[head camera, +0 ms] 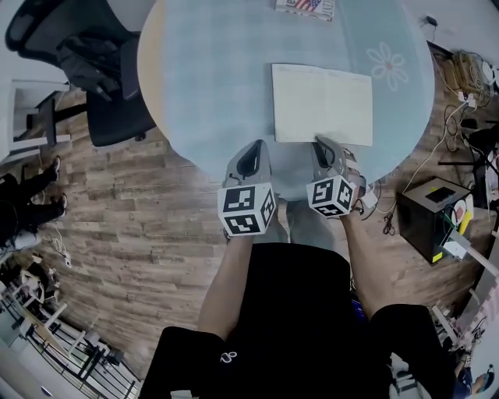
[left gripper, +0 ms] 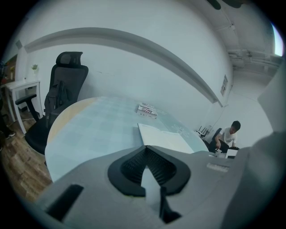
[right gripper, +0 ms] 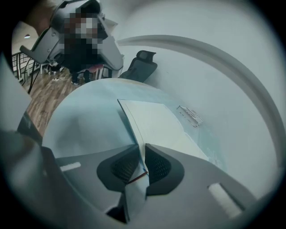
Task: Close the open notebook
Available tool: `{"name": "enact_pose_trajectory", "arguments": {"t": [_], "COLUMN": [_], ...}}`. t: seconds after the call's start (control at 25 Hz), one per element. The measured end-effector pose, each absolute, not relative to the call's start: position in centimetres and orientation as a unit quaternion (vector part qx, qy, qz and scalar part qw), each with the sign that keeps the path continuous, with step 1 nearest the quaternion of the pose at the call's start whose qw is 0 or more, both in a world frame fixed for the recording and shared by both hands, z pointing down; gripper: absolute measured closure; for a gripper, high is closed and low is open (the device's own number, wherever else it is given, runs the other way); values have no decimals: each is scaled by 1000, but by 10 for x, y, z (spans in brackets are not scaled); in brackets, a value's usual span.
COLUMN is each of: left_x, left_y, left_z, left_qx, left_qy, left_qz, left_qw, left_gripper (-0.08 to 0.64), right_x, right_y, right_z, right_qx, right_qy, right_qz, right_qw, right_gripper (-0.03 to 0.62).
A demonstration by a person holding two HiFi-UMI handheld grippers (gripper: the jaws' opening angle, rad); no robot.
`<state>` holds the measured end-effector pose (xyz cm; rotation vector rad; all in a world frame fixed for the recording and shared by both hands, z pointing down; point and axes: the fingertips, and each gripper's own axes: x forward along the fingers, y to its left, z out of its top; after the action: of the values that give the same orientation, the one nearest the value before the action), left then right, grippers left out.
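The open notebook (head camera: 322, 105) lies flat with white pages up on the round pale-blue table (head camera: 203, 78), right of its middle. My right gripper (head camera: 323, 142) sits at the notebook's near edge. In the right gripper view the notebook (right gripper: 156, 120) runs its near edge straight into the narrow slot of the right gripper (right gripper: 139, 147), whose pads pinch it. My left gripper (head camera: 253, 148) rests over the table's near rim, left of the notebook and apart from it. In the left gripper view the left gripper (left gripper: 145, 148) is shut and empty, and the notebook (left gripper: 163, 138) lies beyond it.
A small booklet with a flag print (head camera: 304, 6) lies at the table's far edge. A black office chair (head camera: 93, 70) stands at the table's left. On the wooden floor at right are a black box (head camera: 433, 218) and cables. A seated person (left gripper: 228, 136) is far right.
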<state>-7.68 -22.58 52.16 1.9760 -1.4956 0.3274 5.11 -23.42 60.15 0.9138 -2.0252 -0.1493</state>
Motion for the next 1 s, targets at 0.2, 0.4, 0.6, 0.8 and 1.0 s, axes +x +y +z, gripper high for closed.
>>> {"name": "enact_pose_trajectory", "arguments": {"t": [0.2,0.4,0.6,0.8,1.0], "left_x": [-71,-62,-56,-49,-43], "left_y": [-225,-224,-225,-225,-227], "left_z": [523,524,525,526,530], "left_qx": [755,761,766,770,774], "left_qy": [-560,-551,-544,-537,-528], "left_qz": [129,134,138,143,147], "left_qw": [316,315,313,314,316], "left_gripper": [572,572,572,572,572], "right_x": [59,71,86,105,122], "right_y": [-235,-234,-233,-235,-235], "right_z": [593,587,586,587,597], "right_qx": [424,483,524,551,572], "right_qy": [-822,-817,-796,-773,-731], "right_qz": [21,135,207,265,360], "right_qw": [379,285,221,169,93], "right_gripper": [545,549,561,568,566]}}
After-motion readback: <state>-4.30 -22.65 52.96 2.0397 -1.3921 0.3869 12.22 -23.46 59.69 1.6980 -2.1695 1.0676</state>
